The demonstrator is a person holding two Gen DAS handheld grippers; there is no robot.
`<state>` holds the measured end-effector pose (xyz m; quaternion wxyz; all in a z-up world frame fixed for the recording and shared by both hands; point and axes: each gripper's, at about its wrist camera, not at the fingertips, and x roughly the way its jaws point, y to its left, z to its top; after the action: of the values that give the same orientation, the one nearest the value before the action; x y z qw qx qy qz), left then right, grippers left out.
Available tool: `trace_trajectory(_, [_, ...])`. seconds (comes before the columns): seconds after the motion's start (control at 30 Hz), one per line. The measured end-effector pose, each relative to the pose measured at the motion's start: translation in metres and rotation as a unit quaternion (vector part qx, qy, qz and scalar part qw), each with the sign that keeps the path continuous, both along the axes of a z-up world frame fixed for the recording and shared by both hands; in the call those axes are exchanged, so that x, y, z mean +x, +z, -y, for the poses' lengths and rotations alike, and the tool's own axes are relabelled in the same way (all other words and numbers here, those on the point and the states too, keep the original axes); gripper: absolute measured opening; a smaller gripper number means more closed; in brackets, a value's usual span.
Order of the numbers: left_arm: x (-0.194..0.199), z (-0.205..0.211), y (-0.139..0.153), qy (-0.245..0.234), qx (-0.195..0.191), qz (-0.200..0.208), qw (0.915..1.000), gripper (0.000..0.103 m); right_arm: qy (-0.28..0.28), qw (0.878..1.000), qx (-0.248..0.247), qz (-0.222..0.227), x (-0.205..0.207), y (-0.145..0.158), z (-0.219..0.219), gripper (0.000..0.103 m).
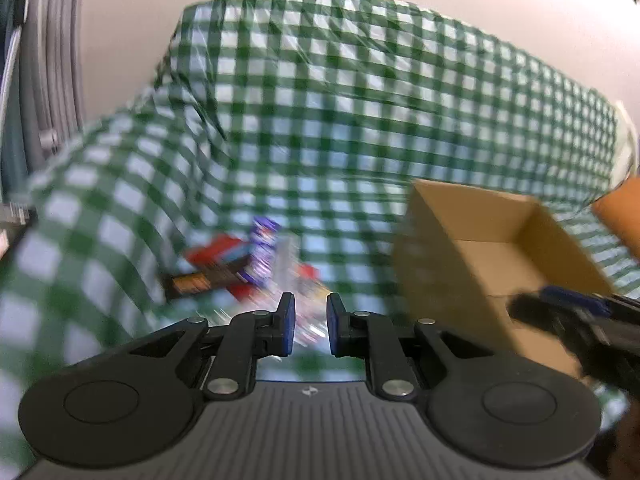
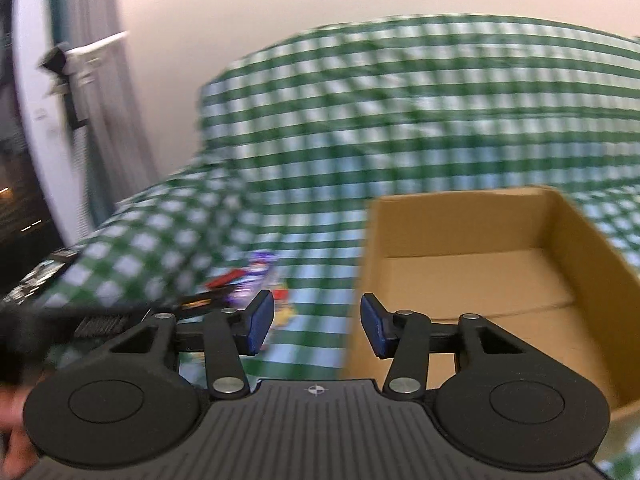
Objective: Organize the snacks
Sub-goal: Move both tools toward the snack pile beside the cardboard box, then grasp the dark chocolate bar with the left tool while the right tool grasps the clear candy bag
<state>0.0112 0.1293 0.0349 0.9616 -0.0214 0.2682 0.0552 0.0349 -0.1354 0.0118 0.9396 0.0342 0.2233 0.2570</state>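
A blurred heap of snacks (image 1: 248,268) lies on the green-checked cloth: a purple packet (image 1: 264,248), a red pack (image 1: 216,252) and a dark bar (image 1: 200,280). My left gripper (image 1: 311,322) points at the heap with its blue pads a narrow gap apart; nothing shows pressed between them. An open cardboard box (image 1: 500,256) stands to the right, with nothing visible inside. In the right wrist view the box (image 2: 472,272) is ahead on the right and the snacks (image 2: 256,276) on the left. My right gripper (image 2: 318,322) is open at about half width with nothing in it.
The checked cloth (image 1: 360,100) rises over a bulky shape behind the box. An orange object (image 1: 624,216) sits at the far right edge. Grey curtains (image 1: 52,60) and a window frame (image 2: 32,120) stand on the left. A hand (image 2: 12,452) shows at the lower left.
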Motion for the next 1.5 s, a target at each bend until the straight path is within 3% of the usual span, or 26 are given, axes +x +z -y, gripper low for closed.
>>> trace_trajectory(0.1, [0.031,-0.024,-0.012,0.015,0.046,-0.02,0.9986,0.019,0.037,0.999,0.002,-0.007,0.008,-0.006,-0.032,0.059])
trace_trajectory(0.23, [0.072,-0.053,-0.035,0.036,0.067,-0.078,0.994,0.019,0.059,0.997,0.019,-0.05,0.02,-0.017,-0.072,0.059])
trace_trajectory(0.37, [0.097,-0.061,-0.064,0.016,0.129,-0.121,0.984,0.036,0.05,0.994,0.007,-0.096,0.049,-0.047,-0.11,0.065])
trace_trajectory(0.43, [0.11,-0.066,-0.088,-0.003,0.13,-0.151,0.98,0.038,0.035,0.993,0.004,-0.116,0.065,-0.062,-0.123,0.066])
trace_trajectory(0.53, [0.127,-0.068,-0.103,-0.016,0.166,-0.169,0.9713,0.061,0.02,0.989,0.006,-0.147,0.083,-0.077,-0.13,0.07])
trace_trajectory(0.73, [0.155,-0.065,-0.139,-0.025,0.178,-0.18,0.9671,0.069,-0.007,0.978,0.012,-0.209,0.115,-0.118,-0.135,0.072])
trace_trajectory(0.8, [0.159,-0.07,-0.14,-0.025,0.171,-0.177,0.9689,0.065,-0.004,0.975,0.014,-0.22,0.119,-0.122,-0.135,0.065])
trace_trajectory(0.83, [0.16,-0.073,-0.137,-0.024,0.152,-0.178,0.9718,0.053,0.003,0.974,0.016,-0.226,0.119,-0.123,-0.136,0.058])
trace_trajectory(0.87, [0.161,-0.077,-0.134,-0.02,0.139,-0.18,0.9736,0.042,0.011,0.973,0.018,-0.23,0.117,-0.124,-0.135,0.043])
trace_trajectory(0.93, [0.158,-0.076,-0.125,-0.015,0.133,-0.174,0.9756,0.029,0.022,0.973,0.022,-0.227,0.113,-0.118,-0.135,0.029])
trace_trajectory(0.97, [0.155,-0.073,-0.12,-0.015,0.131,-0.169,0.9767,0.021,0.03,0.974,0.022,-0.223,0.109,-0.113,-0.135,0.016])
trace_trajectory(1.0, [0.152,-0.071,-0.114,-0.014,0.13,-0.164,0.9777,0.02,0.037,0.975,0.022,-0.217,0.105,-0.107,-0.134,0.008])
trace_trajectory(1.1, [0.137,-0.068,-0.097,-0.008,0.108,-0.149,0.9828,0.01,0.051,0.979,0.023,-0.198,0.098,-0.089,-0.13,0.005])
trace_trajectory(1.37, [0.068,-0.063,-0.047,-0.004,-0.003,-0.102,0.9948,0.003,0.085,0.984,-0.016,-0.154,0.043,-0.046,-0.084,0.004])
trace_trajectory(1.5, [0.03,-0.055,-0.029,-0.006,-0.062,-0.084,0.9946,0.003,0.083,0.986,-0.015,-0.145,0.019,-0.035,-0.06,0.004])
